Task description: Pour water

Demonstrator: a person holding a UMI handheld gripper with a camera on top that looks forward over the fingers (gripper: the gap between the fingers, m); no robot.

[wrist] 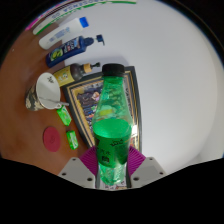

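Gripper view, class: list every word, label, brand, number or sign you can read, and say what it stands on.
None can be read.
Green bottle, held between the hand-held gripper's fingers: its label is too blurred to read.
Bottles lying on the table beyond it, one with a blue cap: labels show print, too small to read.
Patterned mat beside the white cup: no legible text.
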